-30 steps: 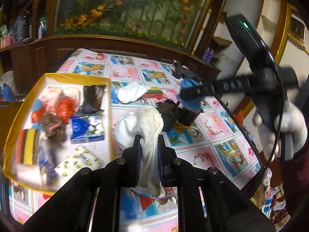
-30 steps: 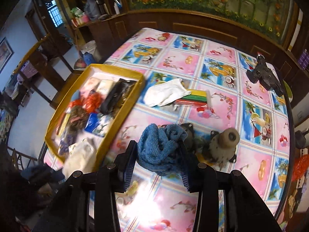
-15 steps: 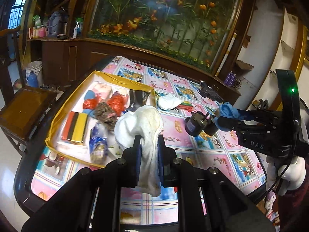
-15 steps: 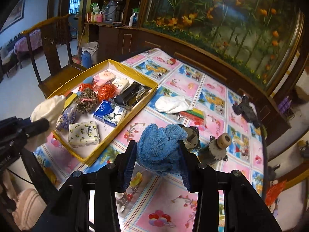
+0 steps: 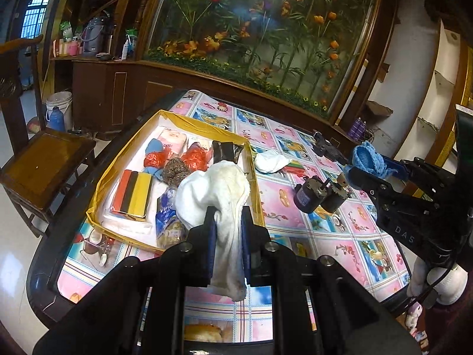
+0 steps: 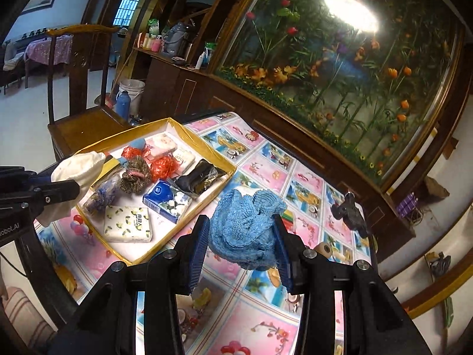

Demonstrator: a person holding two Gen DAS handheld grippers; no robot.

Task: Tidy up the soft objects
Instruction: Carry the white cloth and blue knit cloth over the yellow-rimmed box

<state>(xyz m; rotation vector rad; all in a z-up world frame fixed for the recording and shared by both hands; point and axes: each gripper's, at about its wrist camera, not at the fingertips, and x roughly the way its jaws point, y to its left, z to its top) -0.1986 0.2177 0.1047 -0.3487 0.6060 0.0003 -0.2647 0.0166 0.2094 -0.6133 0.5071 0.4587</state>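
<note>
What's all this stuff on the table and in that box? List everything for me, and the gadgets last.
Tray: one, yellow-rimmed, table's left side.
Tissue packs: several, white, blue, pink, in tray.
Striped block: one, red-black-yellow, in tray.
Scourer: one, metallic, in tray.
Red bags: two, in tray.
White cloth: one, on tablecloth beside tray.
Motors: two, dark, on tablecloth.
Chair: one, wooden, left of table.
Left gripper: shut on white sock.
Right gripper: shut on blue knit.

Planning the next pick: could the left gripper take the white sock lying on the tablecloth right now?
Probably not: the left gripper is shut on a white cloth, so its jaws are occupied; the white sock itself lies uncovered.
</note>
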